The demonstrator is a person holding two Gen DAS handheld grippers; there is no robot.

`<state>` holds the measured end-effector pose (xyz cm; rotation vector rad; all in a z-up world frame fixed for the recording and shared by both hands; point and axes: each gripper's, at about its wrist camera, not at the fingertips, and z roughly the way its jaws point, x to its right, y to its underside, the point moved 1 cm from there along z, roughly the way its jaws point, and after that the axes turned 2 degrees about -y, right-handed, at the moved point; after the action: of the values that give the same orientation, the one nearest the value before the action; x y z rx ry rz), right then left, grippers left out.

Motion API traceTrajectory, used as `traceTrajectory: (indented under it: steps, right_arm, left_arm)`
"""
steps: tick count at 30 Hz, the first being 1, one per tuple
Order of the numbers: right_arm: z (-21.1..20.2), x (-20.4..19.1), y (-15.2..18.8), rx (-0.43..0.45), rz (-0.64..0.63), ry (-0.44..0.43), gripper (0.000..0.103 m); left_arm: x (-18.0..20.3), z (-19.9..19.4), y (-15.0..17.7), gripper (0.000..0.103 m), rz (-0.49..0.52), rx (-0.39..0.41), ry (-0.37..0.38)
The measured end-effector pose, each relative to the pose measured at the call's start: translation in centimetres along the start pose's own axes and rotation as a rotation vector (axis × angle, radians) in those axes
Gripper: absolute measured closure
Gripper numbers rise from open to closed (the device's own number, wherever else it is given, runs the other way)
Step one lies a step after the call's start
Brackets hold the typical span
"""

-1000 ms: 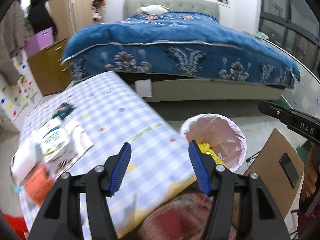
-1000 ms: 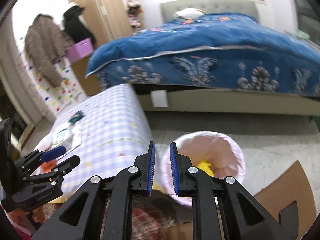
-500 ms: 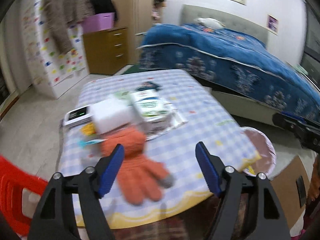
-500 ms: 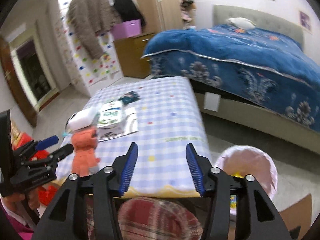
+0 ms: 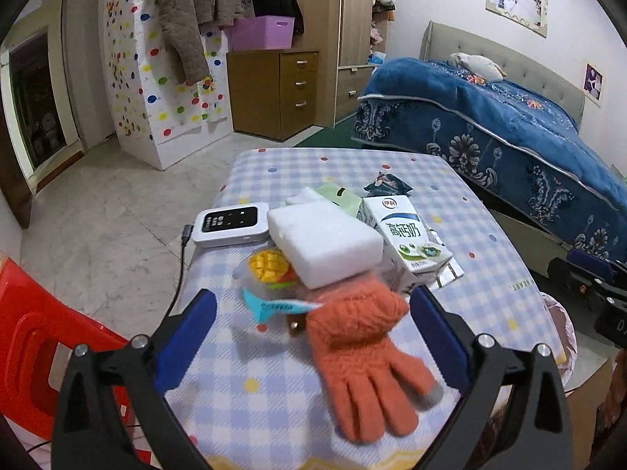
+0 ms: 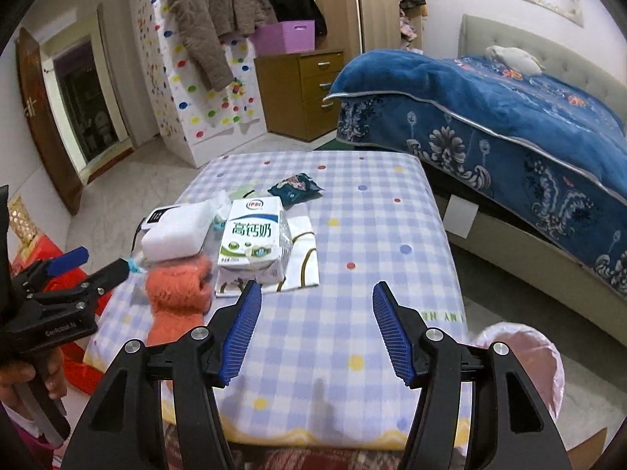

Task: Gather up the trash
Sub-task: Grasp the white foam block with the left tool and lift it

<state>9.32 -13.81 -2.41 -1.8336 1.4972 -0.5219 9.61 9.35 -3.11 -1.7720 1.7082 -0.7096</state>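
Note:
On the checked table (image 5: 345, 164) lie a milk carton (image 5: 403, 235), a white foam block (image 5: 325, 243), a clear snack wrapper with yellow print (image 5: 270, 270), a dark wrapper (image 5: 388, 186) and an orange glove (image 5: 364, 348). My left gripper (image 5: 313, 337) is open, its fingers either side of the glove's cuff, above the table. My right gripper (image 6: 317, 333) is open and empty over the table's near edge, with the carton (image 6: 252, 239) ahead to its left. The pink-lined trash bin (image 6: 521, 368) stands on the floor at the table's right corner.
A white device with a cable (image 5: 231, 225) lies on the table's left side. A red plastic chair (image 5: 35, 352) stands at the left. A bed with a blue blanket (image 5: 501, 125) is to the right, and a wooden drawer unit (image 5: 274, 90) stands behind.
Both grippers have swung left from the trash bin to the items on the table. The right gripper has opened from nearly shut. The left gripper now sits over the orange glove.

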Motion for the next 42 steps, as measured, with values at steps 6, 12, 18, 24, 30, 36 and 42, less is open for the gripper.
traceTrajectory:
  steps: [6, 12, 18, 24, 30, 36, 42]
  right_arm:
    - [1.4, 0.7, -0.5, -0.003, 0.017, 0.000, 0.043]
    - [2.4, 2.4, -0.2, -0.022, 0.058, 0.005, 0.043]
    - [2.6, 3.4, 0.1, -0.028, 0.083, 0.012, 0.043]
    - [2.4, 3.6, 0.2, -0.029, 0.086, 0.012, 0.043]
    - [2.0, 2.6, 0.4, -0.027, 0.061, -0.005, 0.043]
    - [2.7, -0.5, 0.5, -0.045, 0.003, -0.052, 0.033]
    - [3.7, -4.0, 0.2, -0.056, -0.059, -0.094, 0.030]
  left_arm:
    - [1.8, 3.0, -1.4, 0.007, 0.000, -0.038, -0.014]
    - [3.5, 6.5, -2.8, 0.007, -0.001, -0.067, -0.076]
    - [3.9, 9.2, -3.0, 0.010, 0.016, -0.142, -0.160]
    - [3.1, 8.0, -2.5, 0.034, -0.005, -0.110, -0.122]
    - [1.0, 3.3, -1.7, 0.034, -0.025, -0.017, 0.000]
    - [-2.1, -0.5, -0.3, 0.034, -0.057, 0.022, 0.015]
    - [-5.3, -2.0, 0.4, 0.034, -0.076, 0.054, -0.046]
